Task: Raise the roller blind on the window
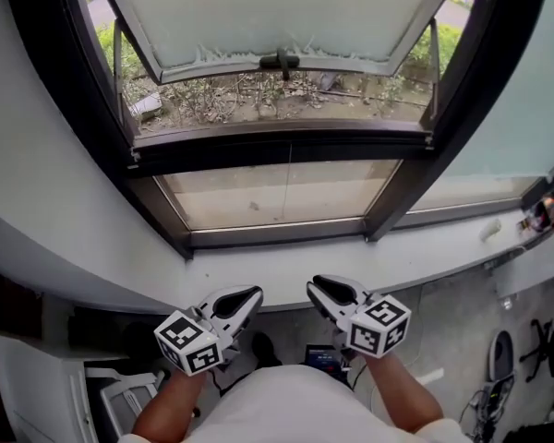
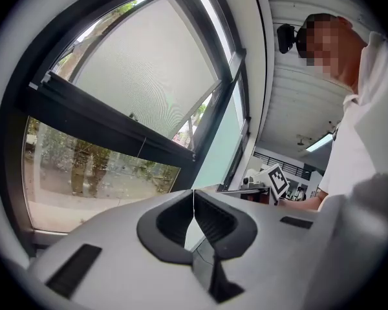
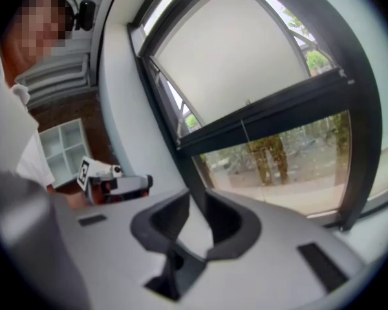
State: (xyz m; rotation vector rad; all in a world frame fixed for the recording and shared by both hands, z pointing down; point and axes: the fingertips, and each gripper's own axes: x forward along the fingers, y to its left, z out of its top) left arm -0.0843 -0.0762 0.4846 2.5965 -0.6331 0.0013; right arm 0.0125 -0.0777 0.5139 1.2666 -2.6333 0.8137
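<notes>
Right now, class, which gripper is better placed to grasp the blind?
Probably the right gripper: its jaws stand apart, while the left gripper is shut. Both sit low, similarly far from the blind.

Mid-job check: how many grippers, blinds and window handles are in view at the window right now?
Grippers: 2, the left gripper and the right gripper
Blind: 1
Window handle: 1
Total: 4

Held left gripper [image 1: 246, 297] and right gripper [image 1: 323, 289] side by side, low before the torso, forearms [image 1: 171, 402] bare. Had left jaws pressed together, right jaws slightly apart, both empty.
</notes>
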